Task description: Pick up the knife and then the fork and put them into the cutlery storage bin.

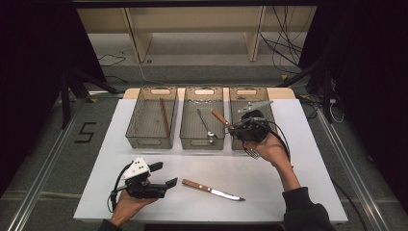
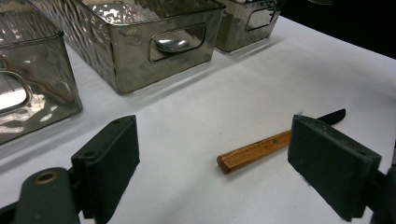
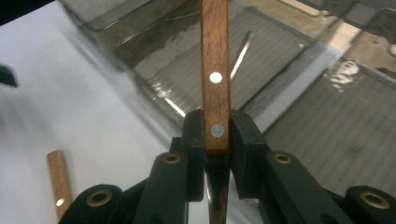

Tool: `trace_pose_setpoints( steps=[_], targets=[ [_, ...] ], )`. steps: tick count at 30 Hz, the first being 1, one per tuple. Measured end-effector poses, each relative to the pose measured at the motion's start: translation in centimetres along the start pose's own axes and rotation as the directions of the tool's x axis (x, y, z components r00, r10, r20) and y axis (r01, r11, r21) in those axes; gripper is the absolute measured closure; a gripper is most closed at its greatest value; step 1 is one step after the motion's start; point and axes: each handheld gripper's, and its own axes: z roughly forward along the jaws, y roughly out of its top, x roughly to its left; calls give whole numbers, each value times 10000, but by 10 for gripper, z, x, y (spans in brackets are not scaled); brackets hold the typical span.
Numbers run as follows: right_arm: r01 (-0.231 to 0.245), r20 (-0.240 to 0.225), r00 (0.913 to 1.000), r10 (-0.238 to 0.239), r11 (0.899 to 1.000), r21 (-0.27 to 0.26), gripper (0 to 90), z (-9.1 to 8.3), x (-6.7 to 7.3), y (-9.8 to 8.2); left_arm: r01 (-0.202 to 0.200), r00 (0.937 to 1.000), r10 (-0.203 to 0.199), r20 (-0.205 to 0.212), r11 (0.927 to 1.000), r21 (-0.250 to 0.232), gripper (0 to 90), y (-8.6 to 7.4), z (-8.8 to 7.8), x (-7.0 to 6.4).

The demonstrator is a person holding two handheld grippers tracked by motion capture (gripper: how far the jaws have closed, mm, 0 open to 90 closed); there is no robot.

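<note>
Two jaws of the right gripper (image 3: 217,135) pinched narrow on the wooden handle of a fork (image 3: 215,56), gripping just at the lower rivet. Held in the air off the front right corner of the middle bin (image 1: 204,142), handle slanting back over that bin's right rim, metal end poking out low beside the right hand (image 1: 272,150). Forearm reaching in from the near right, wrist cocked back and raised.

Left gripper (image 1: 164,174) spread wide, holding nothing, resting low in front of the middle bin and a little to its left. Jaws aimed rightward at the knife (image 1: 211,190), the wooden handle (image 2: 254,151) lying between the pads but farther on, apart from both. Left hand wrapped around the gripper body, forearm coming in from the near edge.

Roughly halfway, as a judgement of a cutlery sort. Already binned: a spoon (image 1: 207,126) inside the middle bin, a thin wooden stick (image 1: 164,117) in the bin to its left (image 1: 150,139). Left to do: dropping the fork, probably into the bin to the right of the middle bin (image 1: 246,89), contents there hard to tell behind the gripper. Then picking up the knife, flat on the white table (image 1: 288,163) in front of the middle bin, blade pointing right.
</note>
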Motion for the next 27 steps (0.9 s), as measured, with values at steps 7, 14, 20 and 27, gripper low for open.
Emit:
trace_pose_setpoints(
  steps=[7, 14, 20, 27],
  targets=[
    [-904, 643, 9938, 907, 9959, -68, 776, 5, -24, 5, 60, 9999, -61, -88, 9999, -131, 163, 0, -3, 1],
    [-1793, 1066, 9780, 1793, 9838, -94, 776, 8, -47, 13, 118, 9998, -122, -136, 9997, -236, 162, 0, -4, 3],
    [-2427, 1432, 9602, 2398, 9701, 29, 775, 14, -65, 23, 72, 9998, -76, -158, 9997, -238, 162, -1, -6, 3],
    [-2956, 1726, 9407, 2921, 9553, -57, 775, 21, -81, 24, 170, 9997, -176, -183, 9993, -323, 163, -1, -8, 3]
  ],
)
